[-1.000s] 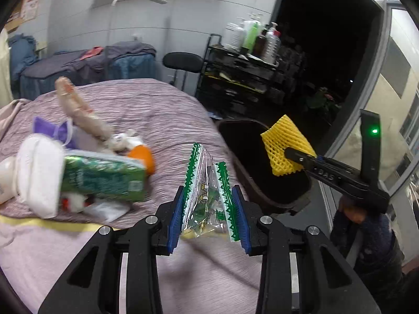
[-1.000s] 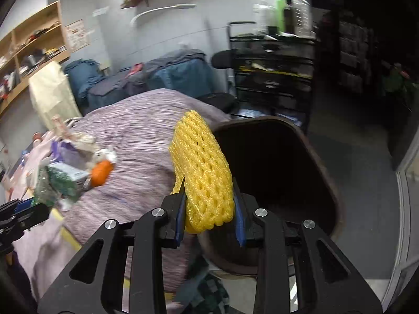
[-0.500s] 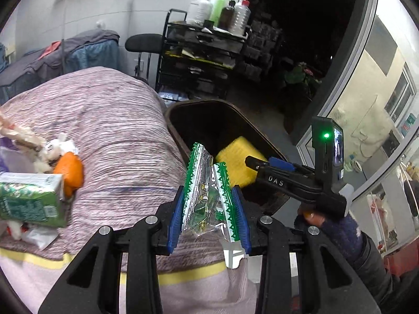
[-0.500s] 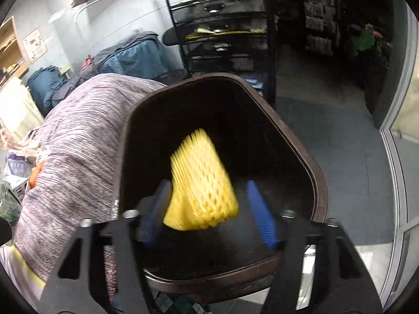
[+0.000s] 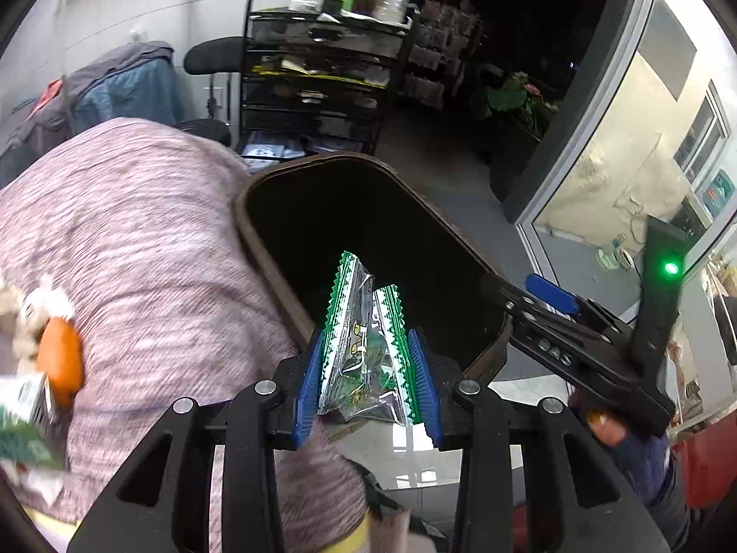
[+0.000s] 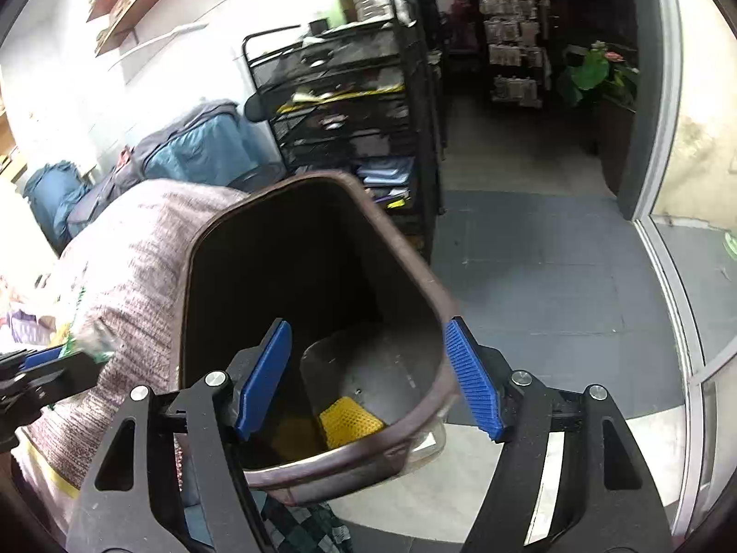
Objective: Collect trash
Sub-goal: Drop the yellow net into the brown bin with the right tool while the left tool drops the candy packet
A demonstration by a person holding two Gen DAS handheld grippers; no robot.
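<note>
My left gripper (image 5: pixel 367 389) is shut on a clear plastic wrapper with green zigzag edges (image 5: pixel 364 345) and holds it over the near rim of the dark brown trash bin (image 5: pixel 276 267). My right gripper (image 6: pixel 368 382) is open and empty above the same bin (image 6: pixel 414 276). The yellow foam fruit net (image 6: pixel 350 419) lies at the bottom of the bin. The right gripper also shows in the left wrist view (image 5: pixel 543 304), at the bin's right rim. The left gripper shows at the left edge of the right wrist view (image 6: pixel 41 368).
The bin stands beside a bed with a striped purple cover (image 5: pixel 129 239). More litter, an orange thing (image 5: pixel 60 359) and a green carton (image 5: pixel 20 433), lies on the bed at left. A black wire shelf cart (image 5: pixel 322 73) stands behind the bin. A glass door (image 5: pixel 645 138) is on the right.
My right gripper opened and the yellow foam net fell to the bottom of the bin. My left gripper moved with the wrapper from over the bed to over the bin's rim.
</note>
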